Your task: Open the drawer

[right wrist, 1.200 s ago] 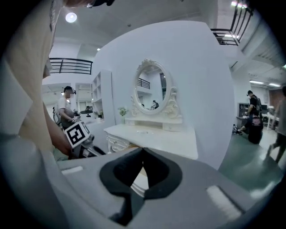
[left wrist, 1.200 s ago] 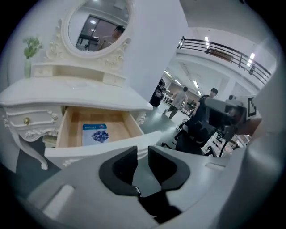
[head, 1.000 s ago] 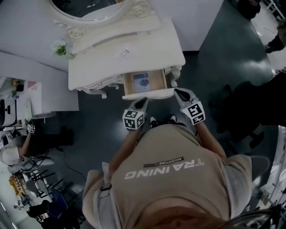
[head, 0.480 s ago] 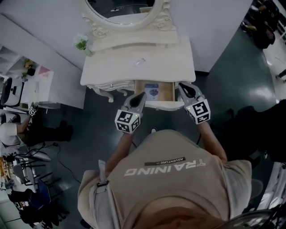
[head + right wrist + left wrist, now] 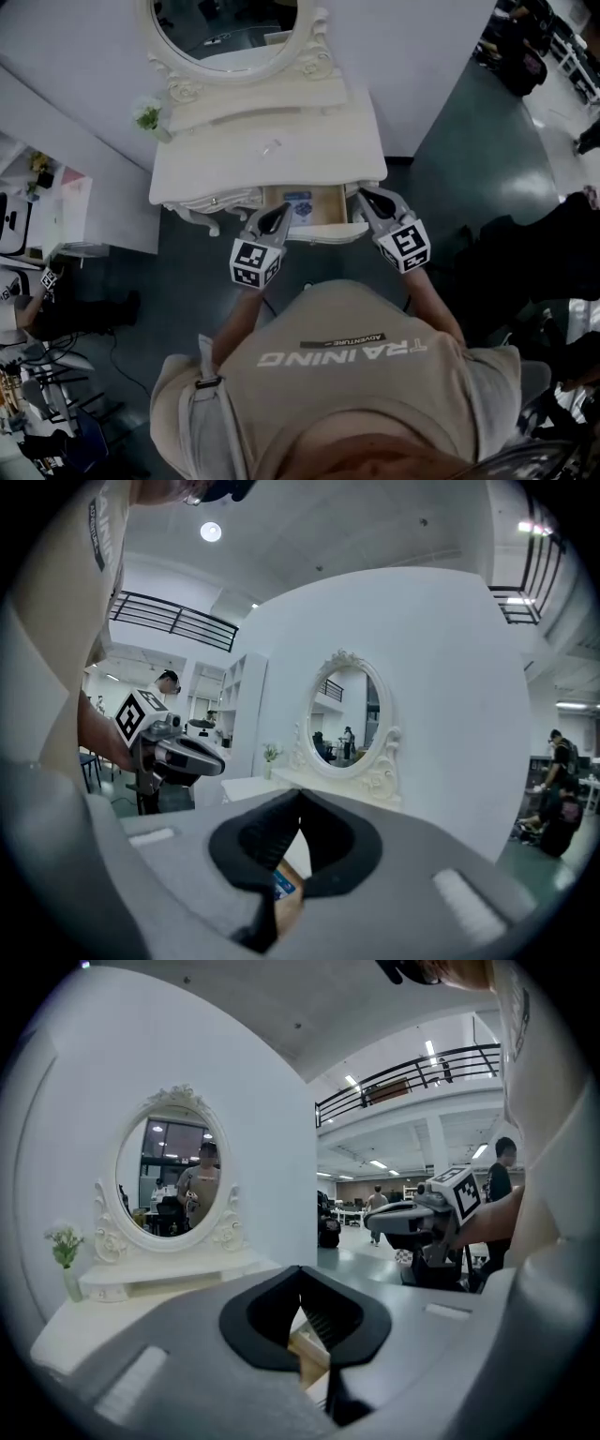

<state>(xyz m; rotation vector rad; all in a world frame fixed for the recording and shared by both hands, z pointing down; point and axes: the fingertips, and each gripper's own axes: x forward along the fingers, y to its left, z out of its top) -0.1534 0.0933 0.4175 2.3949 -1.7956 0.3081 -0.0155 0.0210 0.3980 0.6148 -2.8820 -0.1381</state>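
Big open work hall, with a mock bedroom corner staged inside it

Here's a white dressing table with an ornate oval mirror and a little vase of flowers. It stands against a bare white partition wall that simply ends. Past its edge the hall opens up: a railed mezzanine overhead, strip lights on a high ceiling, and a polished dark floor catching the glare. People are standing about far off among furniture, and at the left of the head view there are cluttered desks. No home, this; it looks like a lab or studio floor.
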